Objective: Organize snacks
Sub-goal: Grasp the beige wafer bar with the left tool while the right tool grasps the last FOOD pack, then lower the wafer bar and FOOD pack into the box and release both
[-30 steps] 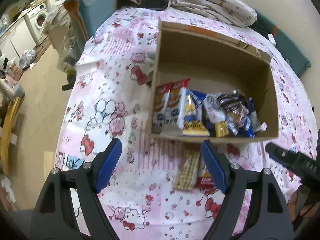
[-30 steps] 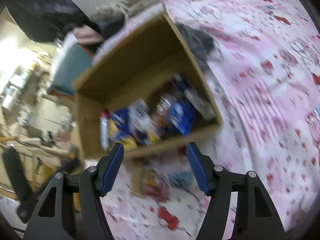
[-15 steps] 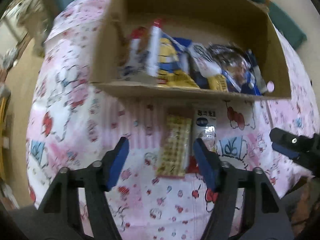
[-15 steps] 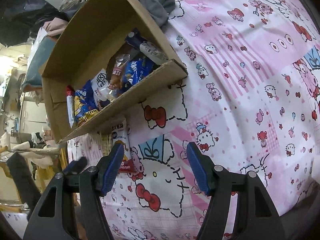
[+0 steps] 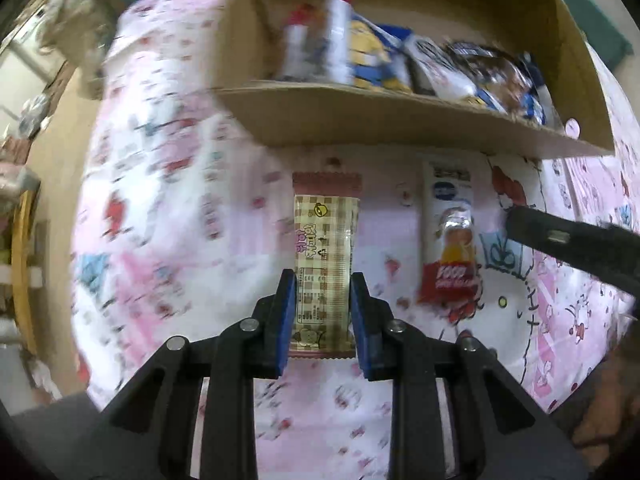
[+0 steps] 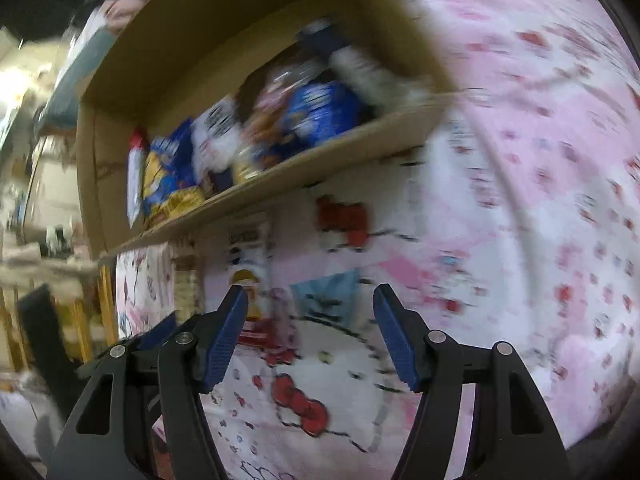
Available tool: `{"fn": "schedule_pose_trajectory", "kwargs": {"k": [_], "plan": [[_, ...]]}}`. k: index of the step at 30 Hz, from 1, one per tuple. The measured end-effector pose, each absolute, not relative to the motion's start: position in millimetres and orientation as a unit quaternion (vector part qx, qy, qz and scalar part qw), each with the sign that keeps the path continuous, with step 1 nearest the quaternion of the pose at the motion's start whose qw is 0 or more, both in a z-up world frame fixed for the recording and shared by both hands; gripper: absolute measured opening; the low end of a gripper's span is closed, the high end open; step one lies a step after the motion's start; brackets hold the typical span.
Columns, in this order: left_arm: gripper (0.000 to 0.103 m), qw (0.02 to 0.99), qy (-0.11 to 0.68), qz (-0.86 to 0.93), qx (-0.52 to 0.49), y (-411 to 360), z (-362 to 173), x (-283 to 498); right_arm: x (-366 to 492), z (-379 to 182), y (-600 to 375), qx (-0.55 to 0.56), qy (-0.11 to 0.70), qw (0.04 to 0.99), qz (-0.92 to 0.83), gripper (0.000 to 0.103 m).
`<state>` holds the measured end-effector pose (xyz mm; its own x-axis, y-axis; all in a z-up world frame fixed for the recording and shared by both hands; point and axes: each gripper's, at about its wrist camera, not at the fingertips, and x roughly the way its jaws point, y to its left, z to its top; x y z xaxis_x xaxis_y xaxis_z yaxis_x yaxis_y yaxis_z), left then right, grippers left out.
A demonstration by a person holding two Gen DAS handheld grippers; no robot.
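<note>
Bedding printed with pink cartoon cats (image 5: 168,216) fills the left wrist view, spread over a bed. On it lies a checked beige snack packet (image 5: 325,248), lengthways toward a cardboard box (image 5: 400,116) and just short of the box's near wall. The left tongs (image 5: 323,312) have just been closing, and their blue pads (image 5: 286,320) now sit against both long sides of the packet's near end, clenched on it while it lies flat on the bedding. Beside it, toward the right, lies a white and red snack packet (image 5: 452,248), also just short of the box's near wall. The box holds a row of standing packets (image 5: 360,60) in red, yellow, blue and white. One finger of the right tongs (image 5: 568,240) reaches in from the right edge, near the white and red packet.

From the right wrist view, the right tongs (image 6: 308,336) hang released over the bedding (image 6: 520,200), jaws wide with nothing between them. The white and red packet (image 6: 250,280) lies just outside their left pad (image 6: 224,340), partly hidden by it. The checked packet (image 6: 186,280) lies further left, blurred. The box (image 6: 280,184) sits beyond both, its packets (image 6: 280,120) blurred.
</note>
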<state>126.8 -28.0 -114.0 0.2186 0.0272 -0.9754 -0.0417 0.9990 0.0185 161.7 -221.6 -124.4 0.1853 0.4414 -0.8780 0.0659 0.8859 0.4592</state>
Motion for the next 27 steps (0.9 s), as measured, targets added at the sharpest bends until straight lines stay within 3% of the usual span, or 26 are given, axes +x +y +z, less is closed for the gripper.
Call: {"fn": "schedule_pose_trajectory", "kwargs": {"k": [4, 6, 7, 8, 16, 27], "plan": [[0.022, 0.787, 0.615, 0.046, -0.022, -10.0, -99.9, 117.0, 173.2, -140.1, -176.4, 0.135, 0.635, 0.747, 0.141, 0.068], [0.022, 0.789, 0.611, 0.055, -0.031, -2.8, -96.9, 114.9, 171.9, -148.9, -162.8, 0.096, 0.643, 0.748, 0.138, 0.061], [0.022, 0.789, 0.611, 0.058, -0.039, 1.8, -95.5, 115.1, 170.6, -148.5, -162.1, 0.083, 0.64, 0.752, 0.135, 0.042], [0.022, 0.788, 0.611, 0.06, -0.045, 5.1, -94.4, 116.0, 169.1, -147.9, -163.2, 0.076, 0.642, 0.75, 0.136, 0.032], [0.022, 0.805, 0.589, 0.042, -0.055, -6.7, -73.8, 110.0, 138.4, -120.7, -208.5, 0.156, 0.635, 0.741, 0.154, 0.032], [0.022, 0.881, 0.47, 0.012, -0.049, -16.6, 19.0, 111.0, 110.1, -42.6, -253.7, 0.233, 0.54, 0.784, 0.197, 0.032]]}}
